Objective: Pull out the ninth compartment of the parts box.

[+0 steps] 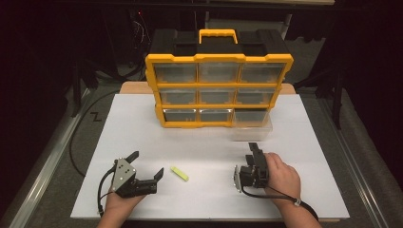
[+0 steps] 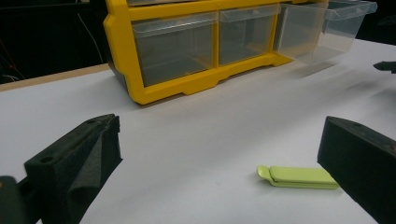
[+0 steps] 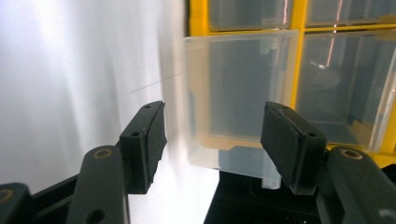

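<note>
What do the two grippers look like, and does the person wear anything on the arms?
Both are black two-jaw tools. The left gripper carries a grey three-cornered plate with small holes on top, and a black cable loops from it. The right gripper has a grey plate at its side and a black cable across the wrist. Its jaws end in blocky black pads. The forearms are bare; a small pale band sits at the right wrist.

We see a glossy yellow plastic organiser cabinet point(image 1: 218, 90) with clear, smooth plastic drawers point(image 1: 252, 124) in the upper centre, a matt white paper-like table point(image 1: 209, 161), a satin lime-green plastic clip point(image 1: 179, 173), and matt black foam-padded hand-held gripper pads point(image 3: 144, 140).
</note>
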Available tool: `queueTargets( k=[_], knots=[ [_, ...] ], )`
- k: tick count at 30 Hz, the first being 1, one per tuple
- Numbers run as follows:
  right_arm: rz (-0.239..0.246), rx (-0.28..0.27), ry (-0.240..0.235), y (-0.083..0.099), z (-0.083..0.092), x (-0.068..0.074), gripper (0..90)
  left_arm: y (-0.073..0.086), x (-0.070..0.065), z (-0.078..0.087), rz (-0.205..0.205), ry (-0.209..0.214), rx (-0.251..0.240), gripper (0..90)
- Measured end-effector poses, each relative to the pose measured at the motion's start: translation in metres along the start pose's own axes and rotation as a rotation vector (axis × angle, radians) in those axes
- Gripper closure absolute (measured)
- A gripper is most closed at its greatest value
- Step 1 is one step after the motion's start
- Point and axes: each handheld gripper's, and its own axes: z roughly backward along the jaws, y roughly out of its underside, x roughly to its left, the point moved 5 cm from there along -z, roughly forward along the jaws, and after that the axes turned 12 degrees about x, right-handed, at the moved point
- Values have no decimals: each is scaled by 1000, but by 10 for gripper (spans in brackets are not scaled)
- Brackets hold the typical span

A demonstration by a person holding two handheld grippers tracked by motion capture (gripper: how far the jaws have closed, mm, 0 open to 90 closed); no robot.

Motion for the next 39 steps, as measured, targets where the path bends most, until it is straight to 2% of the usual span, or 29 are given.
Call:
queueTargets(
  k=[5, 7, 8, 10, 11, 13, 16, 19, 23, 27, 32, 39],
  knots=[
    [4, -6, -11, 4, 3, 13, 377, 0, 0, -1, 0, 1, 0, 3],
    [-11, -8, 0, 7, 4, 17, 332, 0, 0, -1, 0, 1, 0, 3],
    [-24, -9, -16, 9, 4, 20, 312, 0, 0, 0, -2, 0, 0, 3],
    [-4, -16, -8, 10, 7, 25, 292, 0, 0, -1, -1, 0, 0, 3],
    [3, -29, 4, 9, 7, 25, 287, 0, 0, -1, -1, 0, -1, 3],
    [-1, -23, 0, 9, 9, 24, 262, 0, 0, -1, -4, -1, 1, 3],
    [-30, -25, -8, 8, 9, 22, 224, 0, -1, -1, -8, -3, 6, 3],
    [-49, -41, 14, 6, 10, 20, 178, 0, -1, -2, -7, -5, 8, 3],
    [-67, -46, 13, 5, 9, 18, 110, 1, 0, -3, 0, -5, 15, 3],
    [-126, -45, 14, 7, 8, 14, 23, 1, 0, -3, 8, -4, 13, 8],
    [-180, -32, -5, 10, 6, 12, 8, 1, 1, -3, 20, 1, 7, 8],
    [-314, -29, -91, 16, 5, 11, 8, 1, 2, -3, 34, 3, 24, 8]
  ],
)
